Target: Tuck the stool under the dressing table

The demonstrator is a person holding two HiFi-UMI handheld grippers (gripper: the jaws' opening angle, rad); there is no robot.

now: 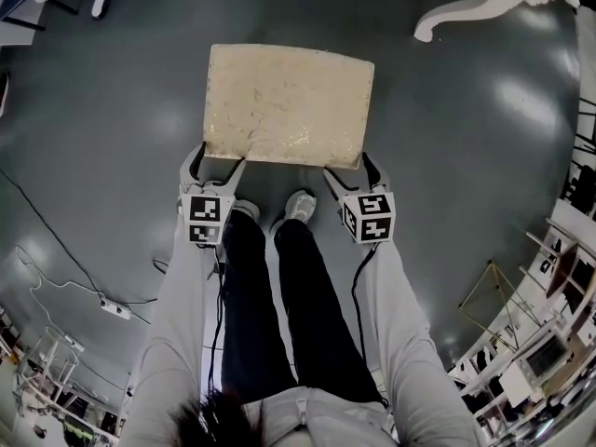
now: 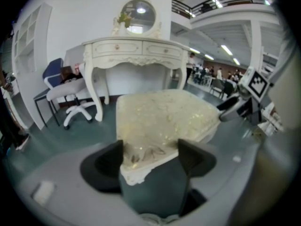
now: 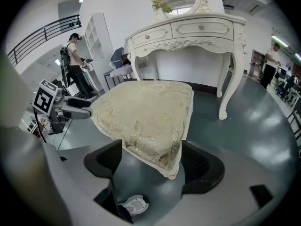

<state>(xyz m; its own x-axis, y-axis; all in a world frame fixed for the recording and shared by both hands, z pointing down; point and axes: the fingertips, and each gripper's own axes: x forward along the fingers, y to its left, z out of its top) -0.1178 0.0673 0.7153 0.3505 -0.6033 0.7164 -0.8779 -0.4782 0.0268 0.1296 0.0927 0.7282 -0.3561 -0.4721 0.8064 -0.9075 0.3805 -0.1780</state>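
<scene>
Stool [image 1: 287, 105] stood on the floor [image 1: 112, 138], dressing table [image 3: 188, 29] at 12 o'clock, well apart. Left gripper [image 1: 219, 156] and right gripper [image 1: 352, 168] each straddled 1 near corner, jaws spread, not pinching, seemingly placed for a 2-handed push forward.

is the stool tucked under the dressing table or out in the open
Out. The stool stands on the floor in front of the dressing table, with a stretch of floor showing between them.

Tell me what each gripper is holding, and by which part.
Nothing is clamped: the left gripper and right gripper each straddle a near seat corner of the stool, jaws wide apart.
</scene>
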